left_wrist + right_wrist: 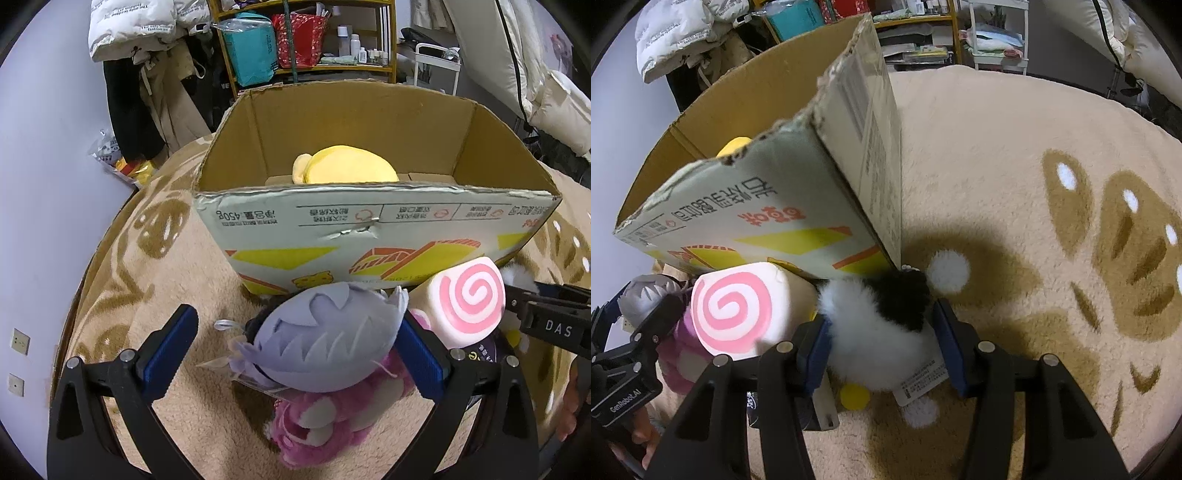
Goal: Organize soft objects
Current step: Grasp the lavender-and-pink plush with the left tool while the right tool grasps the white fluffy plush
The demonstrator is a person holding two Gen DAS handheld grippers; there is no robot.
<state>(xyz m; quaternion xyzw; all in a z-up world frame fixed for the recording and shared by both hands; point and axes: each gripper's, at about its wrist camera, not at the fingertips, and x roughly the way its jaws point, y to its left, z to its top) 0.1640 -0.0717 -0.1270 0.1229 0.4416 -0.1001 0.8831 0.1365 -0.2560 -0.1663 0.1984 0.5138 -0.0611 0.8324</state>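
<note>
An open cardboard box (332, 225) stands on the beige blanket and holds a yellow plush (343, 166). In front of it lies a pile of soft toys. My left gripper (295, 343) is open around a grey spiky-haired plush (325, 343), whose right side touches the right pad; the left pad stands apart. A pink bear plush (325, 424) lies under it. A pink swirl roll cushion (469, 299) leans beside it, also in the right wrist view (735, 306). My right gripper (882, 347) is closed on a white and black fluffy plush (882, 328) at the box corner (886, 206).
The beige blanket with brown patterns (1052, 184) spreads to the right of the box. Shelves (306, 37) with bags, hanging coats (147, 92) and a white cart (439, 62) stand behind the box. A wall (44, 184) runs along the left.
</note>
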